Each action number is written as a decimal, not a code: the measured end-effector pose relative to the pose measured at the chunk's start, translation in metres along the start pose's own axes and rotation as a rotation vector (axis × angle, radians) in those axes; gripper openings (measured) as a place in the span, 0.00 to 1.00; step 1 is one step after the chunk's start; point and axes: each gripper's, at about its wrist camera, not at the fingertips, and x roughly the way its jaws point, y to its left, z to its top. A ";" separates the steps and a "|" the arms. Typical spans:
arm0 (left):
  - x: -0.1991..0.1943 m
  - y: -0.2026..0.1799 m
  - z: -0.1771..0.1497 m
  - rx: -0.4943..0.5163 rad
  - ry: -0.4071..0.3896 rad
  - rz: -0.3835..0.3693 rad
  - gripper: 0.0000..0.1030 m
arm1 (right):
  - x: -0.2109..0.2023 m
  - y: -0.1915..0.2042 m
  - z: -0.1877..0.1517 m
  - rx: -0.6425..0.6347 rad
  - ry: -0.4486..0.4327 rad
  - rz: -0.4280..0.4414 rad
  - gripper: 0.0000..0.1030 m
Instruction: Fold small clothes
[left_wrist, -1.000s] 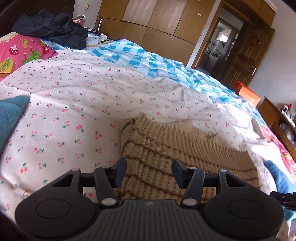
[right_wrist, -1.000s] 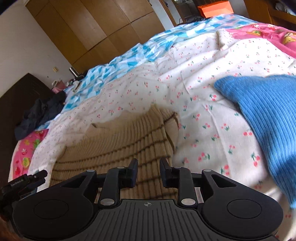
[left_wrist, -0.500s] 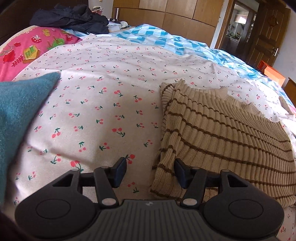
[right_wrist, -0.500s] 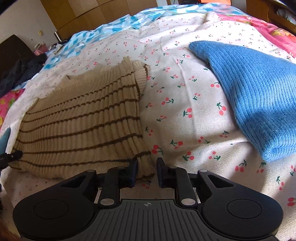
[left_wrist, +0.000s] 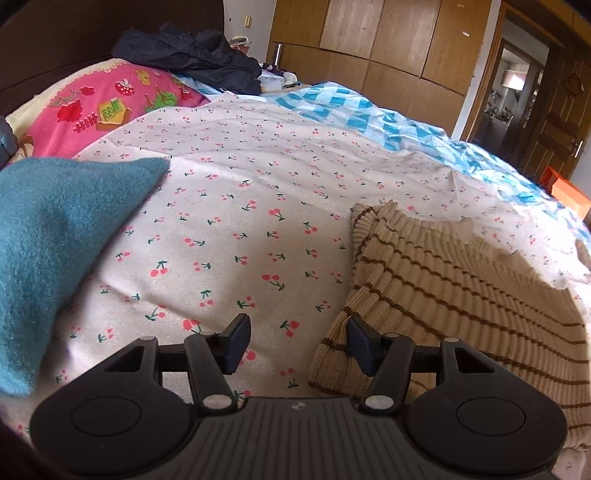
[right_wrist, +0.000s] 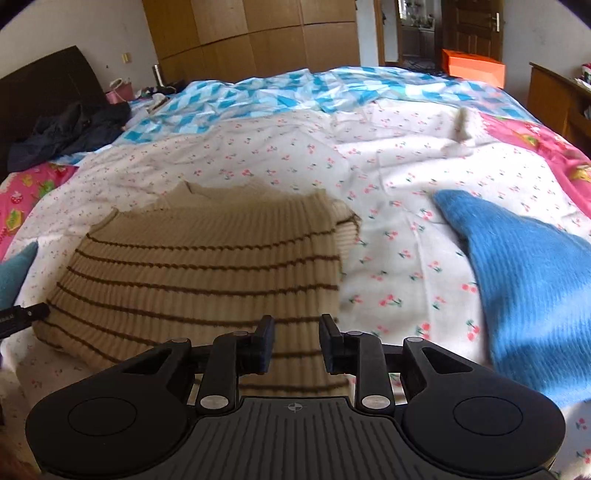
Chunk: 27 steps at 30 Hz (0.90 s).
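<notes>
Cherry-print bedsheet, striped beige sweater under both hand-held grippers (left, right), jaws spread, just opening, empty.

You get bright daylight on the cherry-print sheet, soft shadows under each gripper, motion blur on the blue sweater at right, and curved, dark-cornered fisheye edges.

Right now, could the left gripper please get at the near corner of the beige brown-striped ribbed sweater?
Probably yes: the left gripper is open, one finger already at the beige brown-striped ribbed sweater corner, nothing between.
</notes>
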 end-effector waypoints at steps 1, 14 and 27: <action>0.006 0.001 0.000 0.002 0.015 0.021 0.63 | 0.011 0.010 0.007 -0.007 0.013 0.024 0.27; 0.006 0.033 0.000 -0.160 -0.057 0.018 0.63 | 0.125 0.090 0.079 0.006 0.060 0.146 0.41; -0.014 0.009 -0.001 -0.020 -0.161 -0.149 0.63 | 0.138 0.111 0.100 -0.008 -0.010 0.077 0.03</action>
